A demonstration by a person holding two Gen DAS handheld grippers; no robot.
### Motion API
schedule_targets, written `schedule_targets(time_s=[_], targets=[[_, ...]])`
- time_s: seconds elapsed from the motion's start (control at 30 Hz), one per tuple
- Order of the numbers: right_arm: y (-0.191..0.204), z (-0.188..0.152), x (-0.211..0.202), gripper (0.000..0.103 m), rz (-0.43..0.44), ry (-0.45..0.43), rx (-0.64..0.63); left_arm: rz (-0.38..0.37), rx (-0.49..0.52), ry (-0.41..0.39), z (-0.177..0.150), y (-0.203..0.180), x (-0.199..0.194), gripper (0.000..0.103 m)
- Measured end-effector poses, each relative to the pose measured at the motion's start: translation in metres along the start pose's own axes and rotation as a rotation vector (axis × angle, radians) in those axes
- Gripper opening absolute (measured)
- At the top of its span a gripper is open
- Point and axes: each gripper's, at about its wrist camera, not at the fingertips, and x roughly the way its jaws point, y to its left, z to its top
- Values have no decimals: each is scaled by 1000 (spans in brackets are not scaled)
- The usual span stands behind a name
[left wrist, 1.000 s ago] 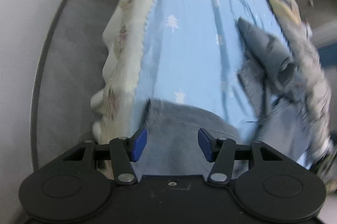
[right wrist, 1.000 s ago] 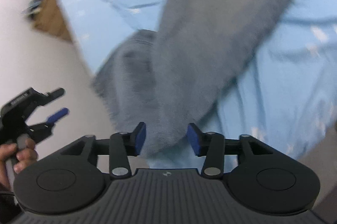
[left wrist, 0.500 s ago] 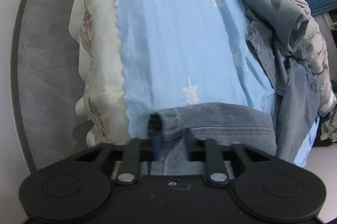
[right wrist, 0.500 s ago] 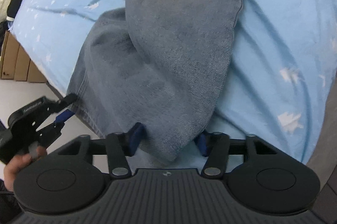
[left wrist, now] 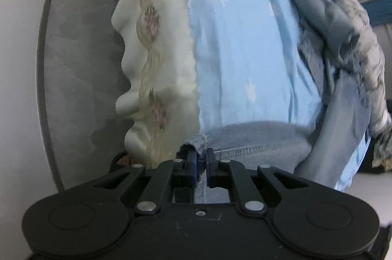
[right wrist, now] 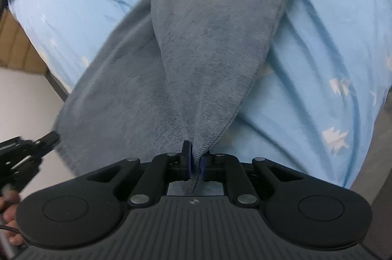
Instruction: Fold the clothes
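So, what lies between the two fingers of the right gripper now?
Denim of the jeans. In the right wrist view the right gripper has its jaws closed on a fold of that cloth, with nothing else between them.

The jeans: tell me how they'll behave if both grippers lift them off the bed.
The jeans will likely sag between the left gripper and right gripper; they already drape and crease. The thick denim looks fairly heavy. Their woven surface seems unlikely to slip.
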Motion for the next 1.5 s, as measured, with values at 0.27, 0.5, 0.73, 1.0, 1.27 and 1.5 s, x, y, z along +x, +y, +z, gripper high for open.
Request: schedule_targets(time_s=[0.27, 0.5, 0.73, 1.0, 1.27, 1.5], targets=[[-16, 1, -27, 39, 53, 8, -55, 40, 31, -36, -4, -37, -37, 20], [-25, 1, -71, 42, 42, -127, -77, 29, 110, -68, 31, -79, -57, 41], [6, 29, -69, 42, 29, -268, 5, -13, 370, 65, 103, -136, -2, 42], [63, 57, -49, 42, -63, -288, 177, -37, 703, 211, 193, -192, 44, 47], [86, 89, -36, 42, -108, -321, 247, -93, 734, 267, 217, -239, 106, 55], [82, 130, -35, 42, -102, -354, 227, -90, 716, 264, 212, -275, 171, 55]])
